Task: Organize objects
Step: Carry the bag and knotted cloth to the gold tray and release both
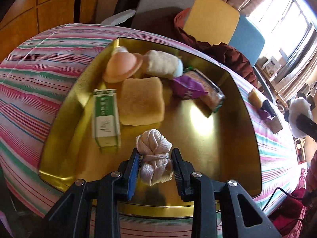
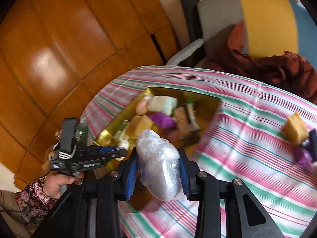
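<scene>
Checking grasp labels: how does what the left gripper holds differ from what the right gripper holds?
The left gripper is shut on a bundle of white woven strap; the right gripper is shut on a ball of crumpled clear plastic. The strap bundle is matte, opaque and tied; the plastic ball is glossy, translucent and bulkier between the pads. Both are soft, pale and held off the table.

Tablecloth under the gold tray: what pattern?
The tablecloth is striped: pink, white and green bands with thin blue and red lines. Shows best in the right wrist view.
</scene>
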A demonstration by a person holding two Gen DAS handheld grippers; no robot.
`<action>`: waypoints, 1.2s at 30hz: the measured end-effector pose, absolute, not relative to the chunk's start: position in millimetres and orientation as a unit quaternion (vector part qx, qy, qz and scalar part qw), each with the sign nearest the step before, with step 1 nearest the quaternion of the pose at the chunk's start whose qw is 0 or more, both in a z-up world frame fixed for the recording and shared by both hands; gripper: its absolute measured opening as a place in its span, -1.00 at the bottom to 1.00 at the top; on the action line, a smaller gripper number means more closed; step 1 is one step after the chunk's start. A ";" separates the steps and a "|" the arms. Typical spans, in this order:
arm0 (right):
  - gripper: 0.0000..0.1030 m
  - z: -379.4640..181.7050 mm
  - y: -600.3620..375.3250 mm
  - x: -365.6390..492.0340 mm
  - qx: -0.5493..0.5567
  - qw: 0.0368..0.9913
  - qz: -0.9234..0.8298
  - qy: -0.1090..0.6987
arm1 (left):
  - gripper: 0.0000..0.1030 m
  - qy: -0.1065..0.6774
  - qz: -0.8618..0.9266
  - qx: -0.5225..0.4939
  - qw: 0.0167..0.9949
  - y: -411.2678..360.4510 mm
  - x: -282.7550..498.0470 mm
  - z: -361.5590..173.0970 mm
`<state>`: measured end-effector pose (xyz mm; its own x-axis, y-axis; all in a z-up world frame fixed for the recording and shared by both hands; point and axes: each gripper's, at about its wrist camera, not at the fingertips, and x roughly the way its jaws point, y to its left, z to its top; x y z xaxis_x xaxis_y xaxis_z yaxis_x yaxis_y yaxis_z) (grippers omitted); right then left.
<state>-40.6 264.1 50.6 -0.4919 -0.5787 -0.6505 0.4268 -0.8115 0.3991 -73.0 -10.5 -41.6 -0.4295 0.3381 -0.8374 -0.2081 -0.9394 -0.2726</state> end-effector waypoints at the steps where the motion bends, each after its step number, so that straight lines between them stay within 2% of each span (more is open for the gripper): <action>1: -0.26 49.1 254.9 -42.1 0.413 0.299 -0.856 -0.093 | -0.38 -0.065 0.843 -0.510 0.158 -15.4 -75.0 -42.0; 6: -0.26 38.4 218.6 -47.3 0.428 0.312 -0.843 -0.095 | -0.37 -0.038 0.848 -0.515 0.120 -28.8 -81.5 -42.2; 8: -0.26 31.9 207.6 -49.9 0.434 0.318 -0.837 -0.099 | -0.23 -0.025 0.849 -0.516 0.109 -30.5 -80.6 -41.7; 9: -0.26 28.8 202.8 -50.5 0.436 0.321 -0.834 -0.101 | -0.10 -0.020 0.851 -0.514 0.102 -31.8 -79.1 -41.2; 12: -0.25 17.8 189.4 -55.9 0.447 0.320 -0.828 -0.108 | 0.07 -0.019 0.861 -0.501 0.090 -38.4 -71.5 -34.4; 21: -0.25 -14.5 151.4 -70.3 0.491 0.302 -0.812 -0.091 | 0.13 -0.192 0.905 -0.375 0.060 -92.0 -38.7 14.1; 28: -0.25 -31.0 110.6 -91.7 0.523 0.294 -0.797 -0.067 | 0.15 -0.238 0.905 -0.350 0.048 -100.5 -34.3 22.0; 31: -0.17 -33.0 99.4 -100.5 0.514 0.286 -0.806 -0.068 | 0.15 -0.243 0.902 -0.352 0.047 -100.4 -33.0 20.5; 33: 0.19 -33.4 97.9 -103.9 0.512 0.279 -0.809 -0.075 | 0.15 -0.244 0.902 -0.353 0.048 -100.0 -32.6 20.4; 36: 0.19 -29.2 104.4 -98.8 0.502 0.278 -0.814 -0.091 | 0.15 -0.250 0.902 -0.348 0.047 -99.9 -27.9 20.3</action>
<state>-98.8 104.4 -29.2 -0.3412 -0.5445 -0.7662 0.3614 -0.8285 0.4278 -27.9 -99.9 20.3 -0.7537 0.2583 -0.6044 0.0892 -0.8709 -0.4833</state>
